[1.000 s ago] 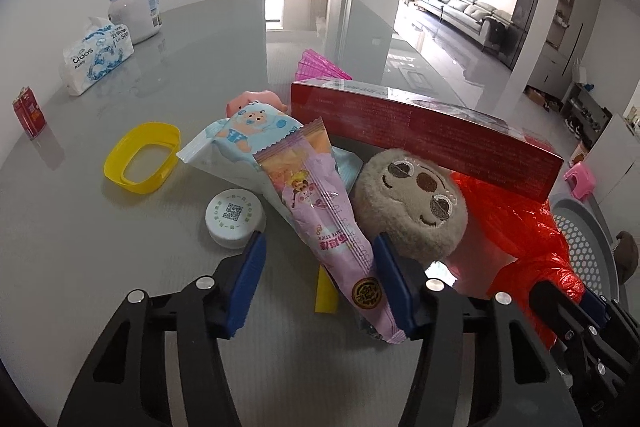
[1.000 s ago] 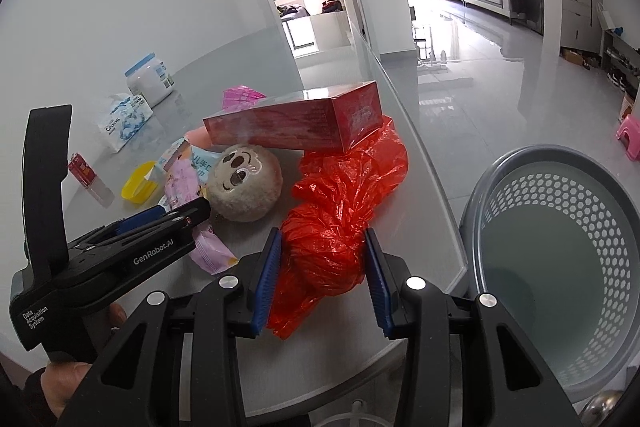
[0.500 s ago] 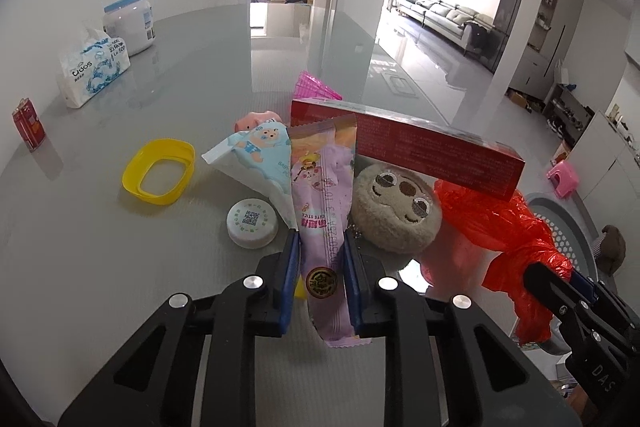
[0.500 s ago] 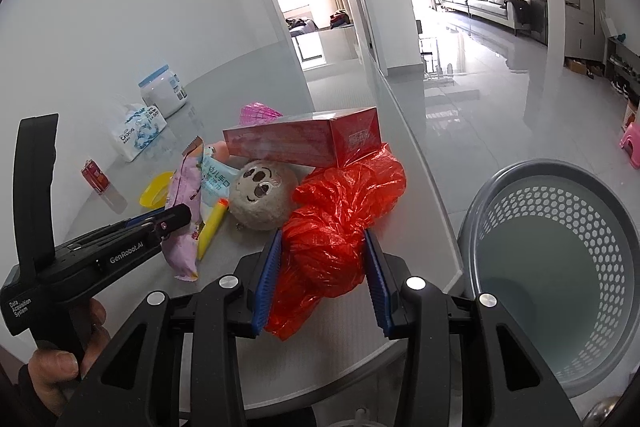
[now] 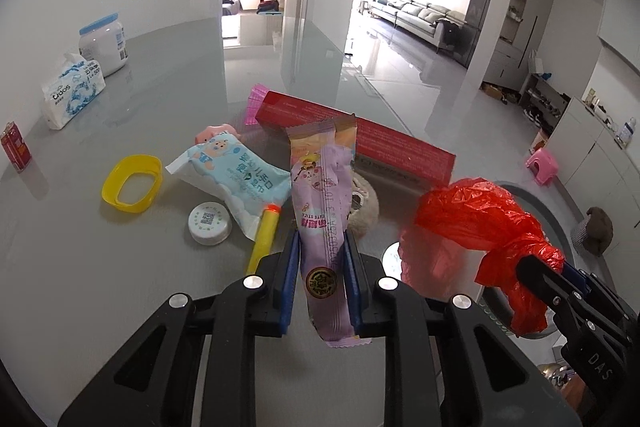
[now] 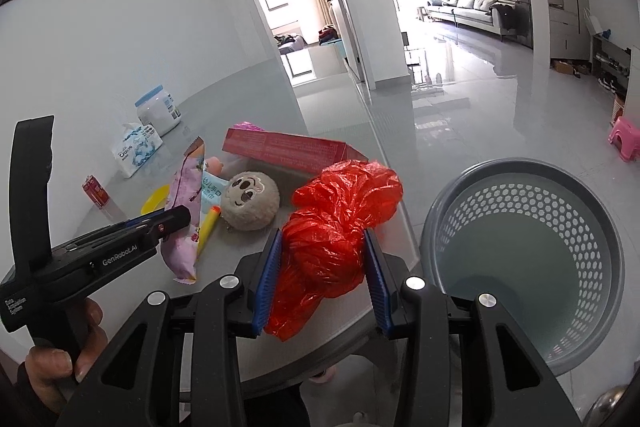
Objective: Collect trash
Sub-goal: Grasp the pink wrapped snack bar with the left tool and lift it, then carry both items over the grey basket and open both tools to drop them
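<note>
- Tongs in both hands are each gripping a piece of trash above a grey, glossy counter (image 5: 120, 287).
- The left tongs (image 5: 322, 269) are pinching nearly shut on a long purple snack wrapper (image 5: 322, 195), which is standing up between the blue pads with its lower end hanging free.
- The right tongs (image 6: 322, 267) are sitting about half open, their pads pressing on both sides of a crumpled red plastic bag (image 6: 340, 223), which is bulging above the jaws.
- A grey perforated waste basket (image 6: 524, 363) is standing on the floor just past the counter's edge, to the right of the bag and below it.
- To do this step well, each piece is probably best carried clear of the counter's edge and over the basket's mouth before the jaws are let go; the loose bag could catch on the rim.
- A person's hand (image 6: 60, 351) is holding the left tool's handle.
- Other items are lying on the counter: a red box (image 5: 360, 139), a round plush toy (image 6: 250, 201), a pack of baby wipes (image 5: 236, 179), a yellow ring (image 5: 132, 183), a white cap (image 5: 210, 225).
- Beyond the counter, a bright room with a shiny tiled floor and a sofa (image 5: 420, 17) is opening out.
</note>
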Tool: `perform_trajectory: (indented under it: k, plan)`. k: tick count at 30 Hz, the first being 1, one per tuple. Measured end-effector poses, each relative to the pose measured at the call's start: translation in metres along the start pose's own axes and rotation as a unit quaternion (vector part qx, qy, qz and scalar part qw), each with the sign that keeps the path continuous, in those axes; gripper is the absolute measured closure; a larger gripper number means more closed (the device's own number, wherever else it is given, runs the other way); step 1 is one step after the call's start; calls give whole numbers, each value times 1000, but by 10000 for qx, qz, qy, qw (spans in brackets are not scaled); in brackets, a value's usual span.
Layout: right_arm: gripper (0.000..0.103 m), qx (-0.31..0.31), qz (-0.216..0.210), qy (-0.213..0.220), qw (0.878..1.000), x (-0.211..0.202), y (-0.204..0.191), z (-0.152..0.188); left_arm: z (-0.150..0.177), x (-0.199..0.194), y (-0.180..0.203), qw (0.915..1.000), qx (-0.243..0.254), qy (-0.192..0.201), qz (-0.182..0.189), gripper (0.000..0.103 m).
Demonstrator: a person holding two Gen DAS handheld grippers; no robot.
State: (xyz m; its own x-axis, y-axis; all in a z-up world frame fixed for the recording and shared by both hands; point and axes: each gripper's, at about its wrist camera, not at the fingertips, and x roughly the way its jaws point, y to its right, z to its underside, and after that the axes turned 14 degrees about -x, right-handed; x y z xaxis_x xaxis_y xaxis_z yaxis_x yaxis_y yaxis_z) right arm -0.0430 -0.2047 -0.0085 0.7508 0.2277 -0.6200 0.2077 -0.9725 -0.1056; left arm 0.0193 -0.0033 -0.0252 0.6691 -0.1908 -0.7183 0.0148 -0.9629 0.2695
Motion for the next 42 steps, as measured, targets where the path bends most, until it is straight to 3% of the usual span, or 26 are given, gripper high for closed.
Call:
perform_trajectory:
  k: [18,30,42]
  plan:
    - [64,548,553,248,9967,-41,52,23,26,11,74,9949,775,-323,558,81]
    - [64,1211,1298,-71,9841,-58,125,68,58,53,168,9759,1627,-854,1180,81]
    - [64,1730,1332,-399,9751,-42,164,87,75,103,205,9634,2030,-1352,1108,81]
